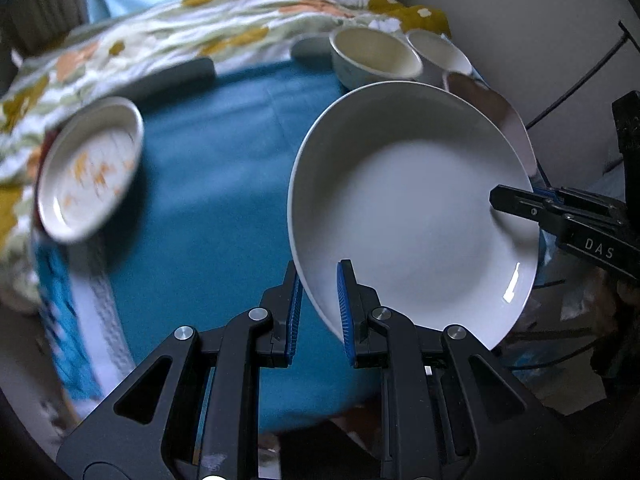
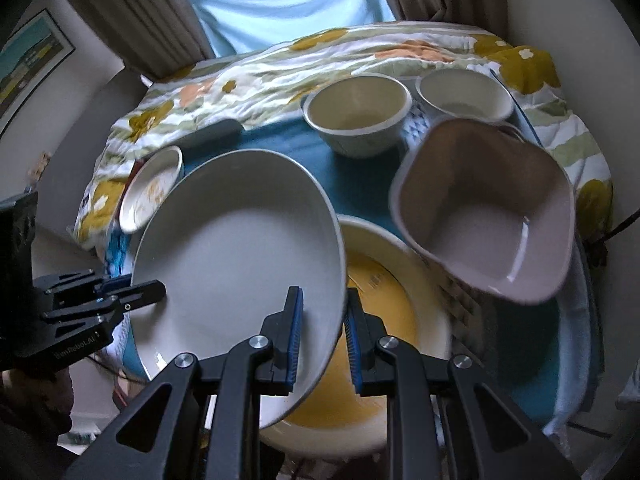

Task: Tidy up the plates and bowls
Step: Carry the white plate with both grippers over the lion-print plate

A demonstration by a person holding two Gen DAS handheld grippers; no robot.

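Observation:
A large white plate (image 1: 416, 216) (image 2: 240, 248) is held tilted above the teal cloth (image 1: 224, 160). My left gripper (image 1: 320, 304) has its jaws either side of the plate's near rim; it shows at the left of the right wrist view (image 2: 132, 292). My right gripper (image 2: 322, 320) straddles the opposite rim and shows at the right of the left wrist view (image 1: 516, 200). A yellow-centred plate (image 2: 392, 320) lies under the white one. A pinkish square bowl (image 2: 488, 208) sits to its right.
Two cream bowls (image 2: 358, 114) (image 2: 464, 94) stand at the back of the table. A small flower-patterned dish (image 1: 90, 168) (image 2: 150, 188) lies at the left. A floral quilt (image 2: 280, 68) bunches behind. A dark grey bar (image 1: 176, 78) lies on the cloth's edge.

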